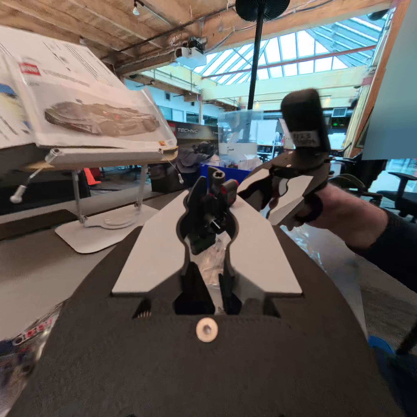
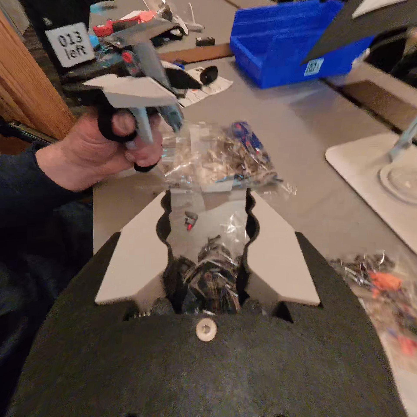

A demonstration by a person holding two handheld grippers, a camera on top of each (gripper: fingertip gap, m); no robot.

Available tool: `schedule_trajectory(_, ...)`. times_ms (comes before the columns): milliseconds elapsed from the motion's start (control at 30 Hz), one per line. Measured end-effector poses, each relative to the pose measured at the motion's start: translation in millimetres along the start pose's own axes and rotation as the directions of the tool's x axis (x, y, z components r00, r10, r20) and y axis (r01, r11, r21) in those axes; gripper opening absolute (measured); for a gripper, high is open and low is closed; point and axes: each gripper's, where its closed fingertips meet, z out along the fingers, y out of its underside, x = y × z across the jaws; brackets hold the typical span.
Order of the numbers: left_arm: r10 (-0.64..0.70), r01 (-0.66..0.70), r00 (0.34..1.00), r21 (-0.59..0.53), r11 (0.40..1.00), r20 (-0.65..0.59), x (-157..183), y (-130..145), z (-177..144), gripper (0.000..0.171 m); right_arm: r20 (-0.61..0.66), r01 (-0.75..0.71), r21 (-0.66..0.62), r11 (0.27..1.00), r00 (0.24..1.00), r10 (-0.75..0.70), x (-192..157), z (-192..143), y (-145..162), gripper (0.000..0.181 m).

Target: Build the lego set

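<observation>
The left gripper (image 1: pixel 208 209) grips a small black-and-red lego assembly (image 1: pixel 212 203) between its fingers. The right gripper (image 2: pixel 206 216) hangs wide apart and empty above clear bags of parts (image 2: pixel 216 158) on the grey table (image 2: pixel 304 126).

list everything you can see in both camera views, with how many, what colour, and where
Lego assembly: one, black, grey and red, clamped in the left gripper.
Loose Lego piece: one, grey and red, on the table.
Parts bags: at least three, clear, on the grey table.
Bin: one, blue, far side.
Instruction booklet: one, white, on a clear stand.
Left gripper: grey fingers, shut.
Right gripper: grey fingers, open, over a bag.
Hands: two, holding the grippers.
</observation>
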Motion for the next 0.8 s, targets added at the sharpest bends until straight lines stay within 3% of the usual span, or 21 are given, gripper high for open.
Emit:
schedule_trajectory(67, -0.037, 0.037, 0.999, 0.045, 0.998, -0.009, 1, -9, -4, 0.024, 0.004, -0.065, -0.010, 0.998, 0.998, 0.065, 14, -17, 13, 0.075)
schedule_trajectory(167, 0.016, -0.016, 1.000, -0.012, 1.000, 0.019, 0, 0, -1, 0.027, -0.134, -0.028, -0.067, 0.997, 0.991, 0.019, 41, -47, 33, 0.082)
schedule_trajectory(233, 0.013, -0.013, 1.000, -0.014, 1.000, 0.013, 5, 1, 4, 0.027, -0.247, 0.004, -0.146, 0.989, 0.968, -0.041, 65, -66, 52, 0.057)
schedule_trajectory(333, -0.002, 0.002, 1.000, -0.084, 0.996, 0.000, 12, 14, 20, 0.028, -0.220, -0.007, -0.277, 0.961, 0.974, -0.057, 75, -68, 81, 0.031)
schedule_trajectory(467, 0.077, -0.079, 0.997, -0.129, 0.988, -0.016, 24, 28, 41, 0.030, -0.396, -0.041, -0.343, 0.938, 0.912, -0.105, 109, -92, 99, 0.011)
schedule_trajectory(500, 0.105, -0.106, 0.994, -0.133, 0.985, -0.019, 27, 30, 45, 0.030, -0.439, -0.081, -0.339, 0.937, 0.895, -0.081, 118, -104, 107, 0.013)
schedule_trajectory(633, 0.174, -0.174, 0.985, -0.105, 0.979, -0.012, 37, 25, 56, 0.038, -0.471, -0.339, -0.291, 0.895, 0.865, 0.174, 134, -147, 158, 0.072)
schedule_trajectory(767, 0.184, -0.184, 0.983, -0.091, 0.979, 0.000, 44, 22, 66, 0.048, -0.471, -0.427, -0.150, 0.892, 0.824, 0.315, 142, -176, 182, 0.093)
schedule_trajectory(800, 0.184, -0.182, 0.983, -0.092, 0.979, 0.006, 45, 22, 69, 0.050, -0.470, -0.448, -0.159, 0.880, 0.818, 0.332, 141, -180, 191, 0.114)
